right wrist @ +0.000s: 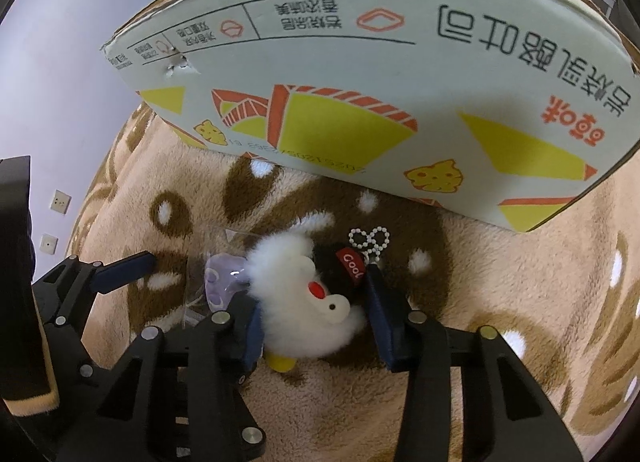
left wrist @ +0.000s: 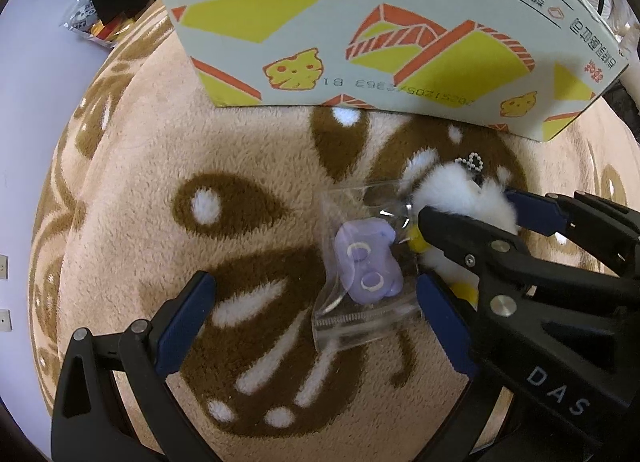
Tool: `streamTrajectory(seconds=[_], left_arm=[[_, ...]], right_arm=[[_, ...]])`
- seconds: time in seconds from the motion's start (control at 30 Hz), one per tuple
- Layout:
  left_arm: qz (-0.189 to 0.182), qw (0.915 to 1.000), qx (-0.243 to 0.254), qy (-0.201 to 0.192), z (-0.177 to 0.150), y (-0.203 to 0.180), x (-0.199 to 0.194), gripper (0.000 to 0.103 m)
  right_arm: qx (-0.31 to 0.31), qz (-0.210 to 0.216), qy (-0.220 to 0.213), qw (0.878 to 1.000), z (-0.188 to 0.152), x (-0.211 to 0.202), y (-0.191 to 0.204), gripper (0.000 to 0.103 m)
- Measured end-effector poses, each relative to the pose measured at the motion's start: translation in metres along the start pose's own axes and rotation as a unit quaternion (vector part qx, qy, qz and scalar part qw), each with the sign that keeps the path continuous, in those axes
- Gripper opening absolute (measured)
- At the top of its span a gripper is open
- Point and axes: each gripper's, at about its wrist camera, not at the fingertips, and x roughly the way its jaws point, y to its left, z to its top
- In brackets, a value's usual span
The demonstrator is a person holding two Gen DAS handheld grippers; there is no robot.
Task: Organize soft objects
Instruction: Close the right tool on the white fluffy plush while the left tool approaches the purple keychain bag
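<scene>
I'm seeing my right gripper [right wrist: 316,322] clasping the fluffy white plush [right wrist: 304,302]; the left gripper [left wrist: 316,302] is gaping around the bagged purple toy [left wrist: 368,266], whole only in the left view.

On the blanket [right wrist: 500,302], the plush toy [right wrist: 304,302] lies before the box [right wrist: 360,82], bagged toy [right wrist: 220,282] touching its left.

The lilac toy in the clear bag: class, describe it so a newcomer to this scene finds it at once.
Start at the printed cardboard box standing on the tan-and-brown plush blanket. In front of it lies a clear plastic zip bag, beside a white fluffy plush chick. The lilac toy is inside that bag: smooth, pale purple with ring markings, unlike its furry white neighbour.
</scene>
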Motion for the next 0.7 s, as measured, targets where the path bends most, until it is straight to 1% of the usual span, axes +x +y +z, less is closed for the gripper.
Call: streamTrajectory(seconds=[0.1,0.2,0.33,0.43,0.7], left_arm=[[0.002,1.0000,0.000,-0.002,0.002,-0.002,0.001,0.099],[0.006,1.0000,0.003,-0.004,0.004,-0.003,0.002,0.099],[0.006,0.9999,0.000,-0.009,0.006,-0.007,0.003,0.099],[0.008,0.9997,-0.016,-0.016,0.008,-0.005,0.000,0.099],[0.003,0.9996,-0.026,-0.014,0.010,0.000,-0.002,0.099]], right_arm=[[-0.010,-0.014,-0.001,1.000,0.000,-0.004,-0.001,0.043],[-0.019,-0.030,-0.005,0.999,0.002,-0.007,-0.003,0.043],[-0.004,-0.025,-0.002,1.000,0.002,-0.007,-0.009,0.043],[-0.003,-0.025,-0.001,1.000,0.003,-0.007,-0.011,0.043],[0.003,-0.023,0.002,1.000,0.003,-0.011,-0.016,0.043]])
